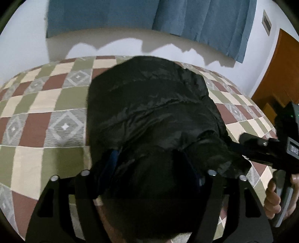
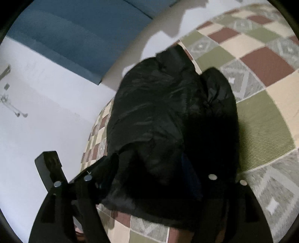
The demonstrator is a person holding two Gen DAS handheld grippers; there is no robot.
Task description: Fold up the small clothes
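A black shiny garment (image 1: 149, 104) lies bunched on a checkered bedspread (image 1: 37, 104). My left gripper (image 1: 151, 168) is at its near edge, and the cloth covers the space between the fingers, so the grip is hidden. The right gripper's body (image 1: 265, 149) shows at the right in the left wrist view, its tip at the garment's right corner. In the right wrist view the garment (image 2: 158, 112) fills the middle and drapes over my right gripper (image 2: 155, 179), hiding the fingertips.
The bedspread (image 2: 261, 119) has green, cream, maroon and grey squares. A white wall (image 1: 24, 48), blue curtains (image 1: 186, 16) and a wooden door (image 1: 280, 74) stand behind the bed. A hand (image 1: 274, 198) holds the right gripper's handle.
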